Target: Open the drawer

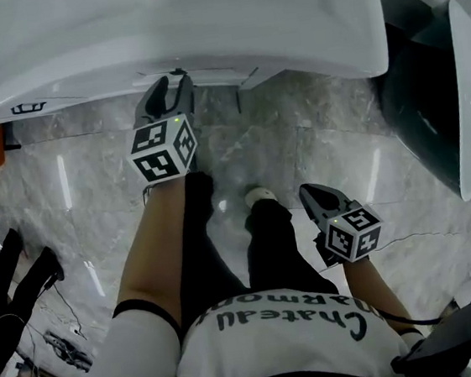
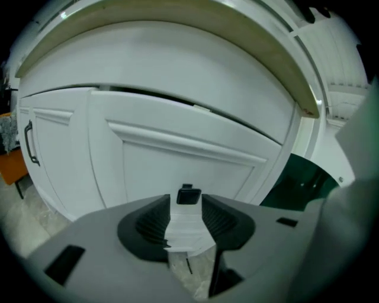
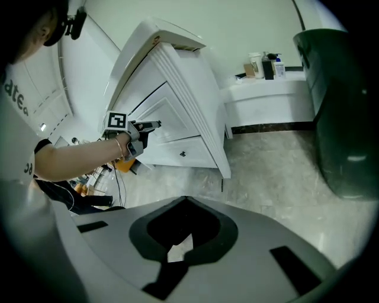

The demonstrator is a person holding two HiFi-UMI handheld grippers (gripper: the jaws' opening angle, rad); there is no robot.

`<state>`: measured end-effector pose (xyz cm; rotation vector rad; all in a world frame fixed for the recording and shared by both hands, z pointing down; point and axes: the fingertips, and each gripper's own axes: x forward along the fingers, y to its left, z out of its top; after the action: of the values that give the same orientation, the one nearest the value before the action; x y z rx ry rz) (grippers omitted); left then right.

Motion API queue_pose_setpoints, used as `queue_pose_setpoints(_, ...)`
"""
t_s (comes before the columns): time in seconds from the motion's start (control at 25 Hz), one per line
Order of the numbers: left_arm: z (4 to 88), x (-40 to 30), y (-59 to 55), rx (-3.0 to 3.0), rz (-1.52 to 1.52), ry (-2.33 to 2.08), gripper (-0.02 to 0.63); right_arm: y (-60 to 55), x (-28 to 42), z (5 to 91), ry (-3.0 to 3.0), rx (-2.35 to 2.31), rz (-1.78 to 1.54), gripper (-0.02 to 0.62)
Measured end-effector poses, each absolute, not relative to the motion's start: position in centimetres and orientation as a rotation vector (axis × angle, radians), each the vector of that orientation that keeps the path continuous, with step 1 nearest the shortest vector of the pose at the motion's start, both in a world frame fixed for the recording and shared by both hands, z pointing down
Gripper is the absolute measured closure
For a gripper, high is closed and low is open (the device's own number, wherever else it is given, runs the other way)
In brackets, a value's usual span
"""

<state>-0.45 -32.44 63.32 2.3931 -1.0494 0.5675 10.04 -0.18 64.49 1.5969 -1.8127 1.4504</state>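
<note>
At the front of the white cabinet [image 1: 199, 18], the left gripper [image 2: 187, 208] is held up to the drawer [image 2: 177, 160], which sits just under the cabinet's overhanging top. The drawer's long axis runs level, side to side across the cabinet, and its panelled front faces out toward the person. A thin dark gap shows along its top edge; whether it is pulled out at all cannot be told. The left fingers [image 2: 148, 223] stand apart with the drawer's small dark knob [image 2: 188, 196] between their tips, and light shows on both sides of it, so the pads are not pressing on it. The right gripper [image 3: 186, 198] hangs low beside the person's leg, well apart from the cabinet, pointing down over the grey marble floor [image 1: 298, 142]. Its fingers are closed tip to tip with nothing between them.
</note>
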Motion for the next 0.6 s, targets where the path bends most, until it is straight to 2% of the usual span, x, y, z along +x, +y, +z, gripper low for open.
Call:
queue_pose_setpoints(0.24,63.5,0.6,-33.7,2.355,0.649,-1.095,0.442,1.5,10.5,62.8,-1.745,1.611,1.526,0.592)
queue_pose_setpoints(0.6,65.0,1.3,-34.2,2.259,0.831,-1.038,0.454,2.8,9.3,60.9,-1.676,1.657,1.584,0.592)
